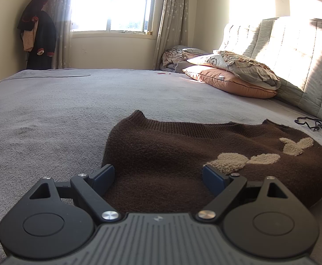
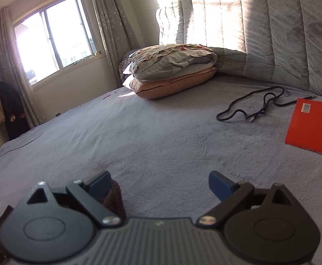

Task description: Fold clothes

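A brown knitted sweater (image 1: 172,154) with cream fluffy patches lies folded on the grey bed cover (image 1: 61,110). My left gripper (image 1: 158,177) is open, low over the sweater's near edge, with the fabric between and under its blue pads. My right gripper (image 2: 159,184) is open over the bed cover (image 2: 161,137). A corner of the brown sweater (image 2: 114,198) shows just behind its left finger; I cannot tell whether they touch.
Stacked pillows (image 1: 233,75) and a padded headboard (image 1: 293,61) are at the right. A black cord (image 2: 253,106) and a red booklet (image 2: 313,125) lie on the bed. A window (image 1: 112,6) and hanging dark coats (image 1: 39,33) are at the far wall.
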Motion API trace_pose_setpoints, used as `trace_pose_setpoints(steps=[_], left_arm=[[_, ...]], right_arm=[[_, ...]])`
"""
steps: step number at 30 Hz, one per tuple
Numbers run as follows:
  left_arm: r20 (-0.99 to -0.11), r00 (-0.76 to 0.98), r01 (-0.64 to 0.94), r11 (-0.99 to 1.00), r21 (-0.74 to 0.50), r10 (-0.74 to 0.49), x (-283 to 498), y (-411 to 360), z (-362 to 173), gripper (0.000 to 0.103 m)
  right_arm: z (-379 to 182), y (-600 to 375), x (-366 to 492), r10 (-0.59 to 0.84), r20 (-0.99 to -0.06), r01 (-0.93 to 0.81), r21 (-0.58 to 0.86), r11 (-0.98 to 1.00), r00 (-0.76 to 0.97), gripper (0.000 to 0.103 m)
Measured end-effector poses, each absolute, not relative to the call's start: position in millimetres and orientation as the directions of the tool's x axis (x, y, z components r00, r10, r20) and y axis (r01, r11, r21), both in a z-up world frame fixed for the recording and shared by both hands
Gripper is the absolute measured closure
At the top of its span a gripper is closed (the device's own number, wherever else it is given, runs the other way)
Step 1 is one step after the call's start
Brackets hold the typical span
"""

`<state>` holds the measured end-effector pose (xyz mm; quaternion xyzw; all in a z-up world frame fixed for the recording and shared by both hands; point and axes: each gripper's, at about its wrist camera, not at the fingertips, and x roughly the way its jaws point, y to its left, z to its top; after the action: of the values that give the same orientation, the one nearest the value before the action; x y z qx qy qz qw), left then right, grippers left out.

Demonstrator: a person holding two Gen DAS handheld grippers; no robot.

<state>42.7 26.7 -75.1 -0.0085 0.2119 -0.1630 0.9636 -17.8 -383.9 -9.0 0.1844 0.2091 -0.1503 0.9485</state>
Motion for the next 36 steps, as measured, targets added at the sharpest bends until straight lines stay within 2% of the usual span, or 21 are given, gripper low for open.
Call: trace_pose_setpoints(steps=[20, 36], left_arm=[[-0.405, 0.857, 0.311, 0.947, -0.086, -0.318, 42.8, 27.2, -75.2, 0.013], [-0.402, 0.855, 0.309, 0.945, -0.11, -0.326, 40.6, 32.1, -61.7, 0.009]], right_arm=[[-19.2, -368.3, -11.2, -0.195, -0.471, 0.328, 0.22, 0.919, 0.86, 0.005], [-39.2, -366.9, 6.7, -0.051, -0.577, 0.251, 0.272, 0.929, 0.815, 0.005]])
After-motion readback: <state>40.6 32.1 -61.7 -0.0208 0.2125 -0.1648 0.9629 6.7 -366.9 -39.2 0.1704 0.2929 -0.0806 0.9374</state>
